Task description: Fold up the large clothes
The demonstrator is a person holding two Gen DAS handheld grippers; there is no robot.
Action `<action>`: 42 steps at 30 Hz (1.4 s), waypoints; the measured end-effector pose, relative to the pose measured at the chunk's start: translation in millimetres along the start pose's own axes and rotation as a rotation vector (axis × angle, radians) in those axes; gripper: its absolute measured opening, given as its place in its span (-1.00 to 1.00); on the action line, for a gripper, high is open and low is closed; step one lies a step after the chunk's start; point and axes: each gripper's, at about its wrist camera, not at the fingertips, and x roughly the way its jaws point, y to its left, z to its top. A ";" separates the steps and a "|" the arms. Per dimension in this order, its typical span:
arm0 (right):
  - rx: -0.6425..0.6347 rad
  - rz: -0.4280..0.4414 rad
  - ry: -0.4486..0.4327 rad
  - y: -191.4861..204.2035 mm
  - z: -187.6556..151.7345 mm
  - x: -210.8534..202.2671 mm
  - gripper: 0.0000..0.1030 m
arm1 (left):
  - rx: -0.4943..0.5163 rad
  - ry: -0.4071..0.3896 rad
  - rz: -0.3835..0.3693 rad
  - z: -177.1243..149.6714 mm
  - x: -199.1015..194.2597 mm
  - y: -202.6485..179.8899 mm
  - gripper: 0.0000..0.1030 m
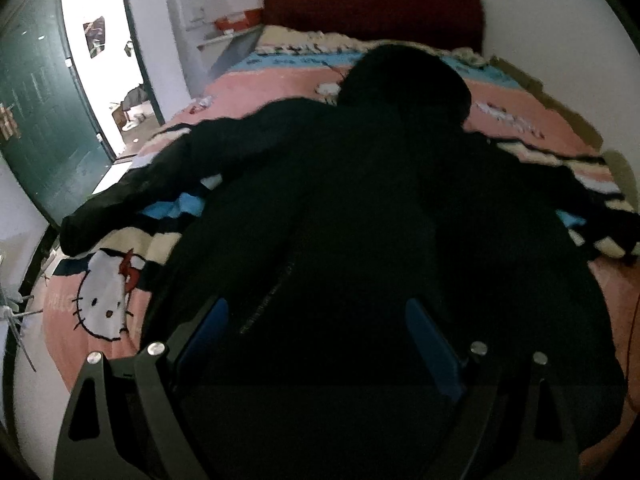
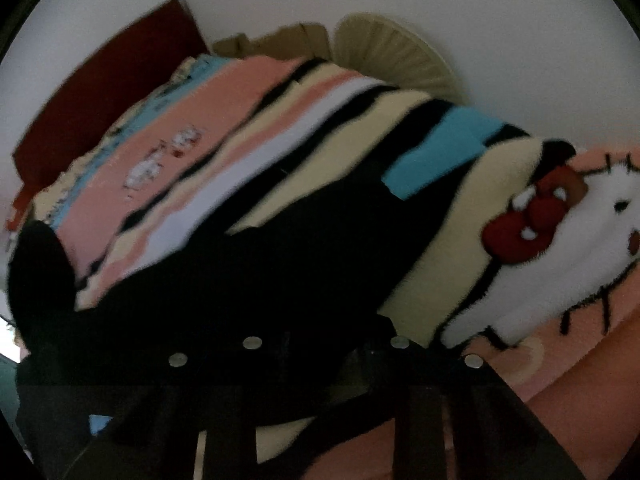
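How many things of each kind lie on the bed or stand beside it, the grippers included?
Black hooded jacket: 1
Cartoon-cat blanket: 1
Red headboard: 1
Green door: 1
Grippers: 2, the left gripper and the right gripper
Total: 6

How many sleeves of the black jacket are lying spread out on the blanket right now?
2. One sleeve stretches out left toward the green door; the other sleeve stretches right across the striped blanket. The right cuff runs off the frame edge.
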 end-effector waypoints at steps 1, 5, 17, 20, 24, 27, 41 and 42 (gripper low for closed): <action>-0.002 0.021 -0.013 4.3 1.5 -4.0 -0.55 | -0.007 -0.019 0.005 0.6 -3.8 2.4 0.76; -0.039 0.125 -0.082 29.6 5.3 -33.1 -0.58 | -0.009 -0.072 0.029 3.3 -16.5 9.7 0.76; -0.300 0.413 -0.188 176.2 7.0 -136.6 -0.66 | -0.072 -0.097 -0.071 1.0 -36.0 35.3 0.76; -0.350 0.472 -0.194 217.0 -0.1 -157.1 -0.67 | -0.089 -0.110 -0.091 -0.3 -38.3 43.5 0.76; -0.435 0.550 -0.204 280.8 -12.0 -185.3 -0.68 | -0.118 -0.124 -0.107 -1.4 -41.2 57.5 0.76; -0.494 0.593 -0.201 325.6 -27.1 -200.8 -0.68 | -0.143 -0.135 -0.112 -4.8 -40.9 71.0 0.76; -0.770 0.686 -0.032 504.3 -178.7 -171.2 -0.68 | -0.286 -0.119 -0.102 -26.3 -15.2 148.0 0.76; -0.789 0.678 -0.015 508.7 -192.7 -162.2 -0.68 | -0.295 -0.116 -0.099 -27.9 -13.1 152.7 0.76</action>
